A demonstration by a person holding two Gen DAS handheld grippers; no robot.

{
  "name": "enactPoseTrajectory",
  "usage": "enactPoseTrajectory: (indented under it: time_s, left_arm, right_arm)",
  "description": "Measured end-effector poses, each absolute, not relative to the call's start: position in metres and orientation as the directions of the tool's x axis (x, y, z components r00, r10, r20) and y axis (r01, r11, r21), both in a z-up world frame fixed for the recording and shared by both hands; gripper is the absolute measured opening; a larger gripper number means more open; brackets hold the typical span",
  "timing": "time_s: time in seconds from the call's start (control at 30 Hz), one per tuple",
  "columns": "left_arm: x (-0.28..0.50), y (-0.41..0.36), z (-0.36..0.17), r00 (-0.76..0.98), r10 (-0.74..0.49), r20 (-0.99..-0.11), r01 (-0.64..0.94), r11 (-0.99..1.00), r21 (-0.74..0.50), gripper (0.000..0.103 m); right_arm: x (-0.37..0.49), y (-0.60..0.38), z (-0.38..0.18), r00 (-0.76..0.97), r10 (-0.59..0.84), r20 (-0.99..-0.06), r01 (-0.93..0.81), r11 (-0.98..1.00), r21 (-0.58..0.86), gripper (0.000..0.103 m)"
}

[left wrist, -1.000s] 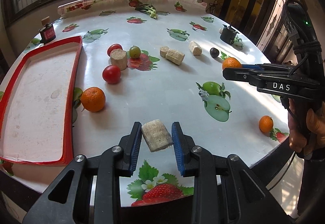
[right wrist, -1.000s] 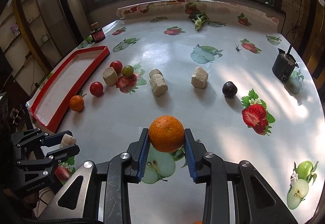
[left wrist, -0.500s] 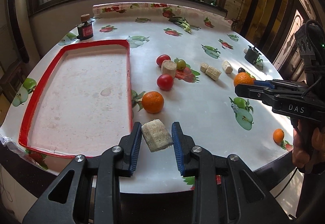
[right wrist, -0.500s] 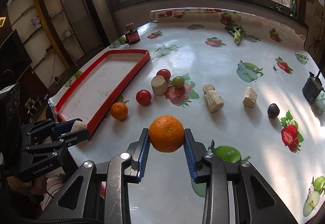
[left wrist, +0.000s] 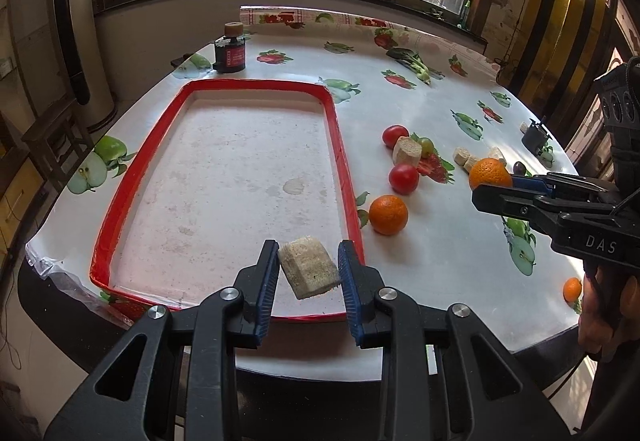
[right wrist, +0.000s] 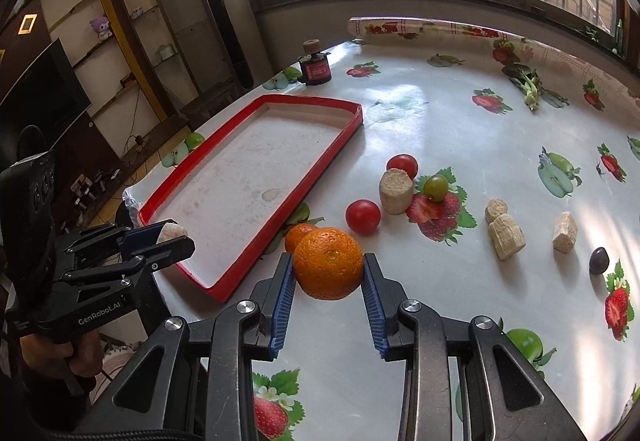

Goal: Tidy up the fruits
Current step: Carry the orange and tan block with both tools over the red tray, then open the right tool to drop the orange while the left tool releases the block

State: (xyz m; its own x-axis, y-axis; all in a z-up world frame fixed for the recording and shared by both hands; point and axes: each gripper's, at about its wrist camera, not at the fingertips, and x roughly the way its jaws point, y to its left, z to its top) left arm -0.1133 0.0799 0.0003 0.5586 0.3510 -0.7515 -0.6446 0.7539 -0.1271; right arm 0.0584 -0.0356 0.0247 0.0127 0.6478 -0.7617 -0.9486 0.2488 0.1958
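My left gripper (left wrist: 308, 273) is shut on a beige loofah-like chunk (left wrist: 307, 267), held over the near right corner of the red-rimmed tray (left wrist: 120, 197); it also shows in the right wrist view (right wrist: 172, 233). My right gripper (right wrist: 328, 273) is shut on an orange (right wrist: 328, 263), held above the table right of the tray (right wrist: 320, 165); this orange also shows in the left wrist view (left wrist: 490, 173). A second orange (left wrist: 388, 214) lies beside the tray's right rim. Two red tomatoes (left wrist: 403, 179), a green tomato (left wrist: 426, 146) and several beige chunks (right wrist: 395, 185) lie on the table.
A dark jar with a cork lid (left wrist: 230, 49) stands behind the tray. A small orange (left wrist: 572, 289) lies near the table's right front edge. A dark plum (right wrist: 599, 260) and a black cup (left wrist: 536, 135) are at the far right. Leafy greens (right wrist: 526, 81) lie at the back.
Both grippers have moved left toward the tray with their loads. The left gripper now hangs over the tray's near right corner; the right gripper is nearer the tray's right rim.
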Motion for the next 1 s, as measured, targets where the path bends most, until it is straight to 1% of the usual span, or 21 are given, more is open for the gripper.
enactPoseTrajectory:
  time_s: [0.33, 0.67, 1.0]
  left_arm:
    - [-0.131, 0.120, -0.004, 0.511, 0.398, -0.762, -0.716, 0.687, -0.121, 0.028]
    - [-0.129, 0.158, -0.026, 0.451, 0.396, -0.800, -0.758, 0.643, -0.109, 0.028]
    - [-0.123, 0.169, -0.043, 0.405, 0.382, -0.831, -0.771, 0.631, -0.086, 0.028]
  right_arm:
    - [0.027, 0.036, 0.022, -0.087, 0.658, -0.748, -0.965, 0.131, 0.227, 0.034]
    - [0.014, 0.114, -0.015, -0.128, 0.582, -0.803, -0.971, 0.090, 0.220, 0.034]
    - [0.009, 0.148, -0.045, -0.132, 0.522, -0.843, -0.976, 0.079, 0.202, 0.034]
